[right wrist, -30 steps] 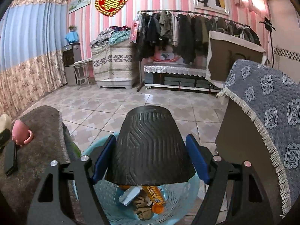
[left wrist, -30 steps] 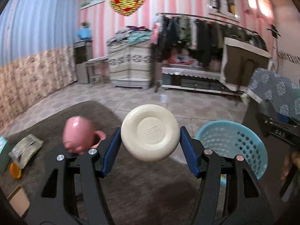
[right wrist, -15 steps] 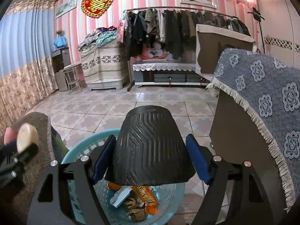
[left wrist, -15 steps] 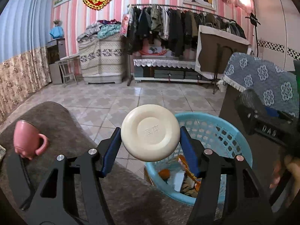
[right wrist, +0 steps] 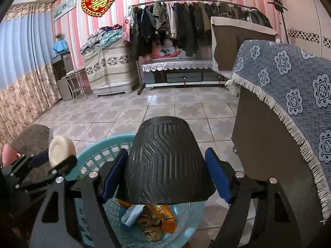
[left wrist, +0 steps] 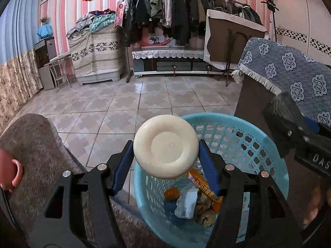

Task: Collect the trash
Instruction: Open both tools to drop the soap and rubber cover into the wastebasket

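Black cup (right wrist: 165, 163) inverted over basket (right wrist: 99, 155).

Pink striped walls (left wrist: 51, 8), tiled floor (left wrist: 144, 99), a full clothes rack (left wrist: 186, 14), blue patterned cloth (left wrist: 289, 68) over furniture

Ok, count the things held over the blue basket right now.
2. A cream round disc sits clamped in the left tongs above the basket's near rim; a black ribbed cup, upside down, is clamped in the right tongs over the trash inside.
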Demonstrator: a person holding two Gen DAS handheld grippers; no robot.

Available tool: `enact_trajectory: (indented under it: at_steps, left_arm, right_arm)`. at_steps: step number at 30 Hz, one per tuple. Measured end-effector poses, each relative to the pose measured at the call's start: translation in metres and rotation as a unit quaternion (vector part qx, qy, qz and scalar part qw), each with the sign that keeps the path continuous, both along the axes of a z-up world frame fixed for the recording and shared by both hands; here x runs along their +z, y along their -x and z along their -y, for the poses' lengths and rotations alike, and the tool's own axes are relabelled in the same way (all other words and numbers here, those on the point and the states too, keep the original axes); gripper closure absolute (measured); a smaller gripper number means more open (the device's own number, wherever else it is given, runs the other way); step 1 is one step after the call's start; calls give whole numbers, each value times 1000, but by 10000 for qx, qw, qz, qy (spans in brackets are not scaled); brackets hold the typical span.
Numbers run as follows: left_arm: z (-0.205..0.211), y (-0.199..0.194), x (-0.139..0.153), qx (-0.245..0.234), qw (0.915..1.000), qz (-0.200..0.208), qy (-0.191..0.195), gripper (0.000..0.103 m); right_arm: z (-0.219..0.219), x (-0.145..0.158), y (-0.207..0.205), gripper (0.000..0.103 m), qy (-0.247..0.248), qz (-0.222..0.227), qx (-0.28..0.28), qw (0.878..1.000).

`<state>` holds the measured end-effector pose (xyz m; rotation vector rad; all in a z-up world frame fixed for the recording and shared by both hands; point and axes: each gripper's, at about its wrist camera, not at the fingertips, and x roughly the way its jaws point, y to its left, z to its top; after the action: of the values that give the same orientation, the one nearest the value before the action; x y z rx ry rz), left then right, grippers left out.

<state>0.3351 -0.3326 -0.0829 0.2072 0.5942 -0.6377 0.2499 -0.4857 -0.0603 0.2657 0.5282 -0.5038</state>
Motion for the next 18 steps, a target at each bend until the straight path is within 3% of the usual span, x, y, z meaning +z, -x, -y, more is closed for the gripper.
enact_trajectory:
  at_steps: [1,3,5,11,18]
  left_arm:
    - [0,-1,1,14,10000,-11,22,38]
    - [-3,-1,1,107,9999,21,90,21]
    - [-11,1,4,220,9995,107,178,15]
    - [-38,1,15,665,9961,521,247,9]
    - [-68,-4,19,1027,9918,670,353,8]
  right_arm:
    - [2,-1,0,28,-26,-8,-27,10000]
    - [1,-2,0,28,-69,-25,-71,9999]
    - [-2,-4,-2,28,-62,-30,-60,10000]
    - [-16,-8,-10,28,71,-30,92,9999]
    - [-31,-13,-22,27,81,-18,238,9997]
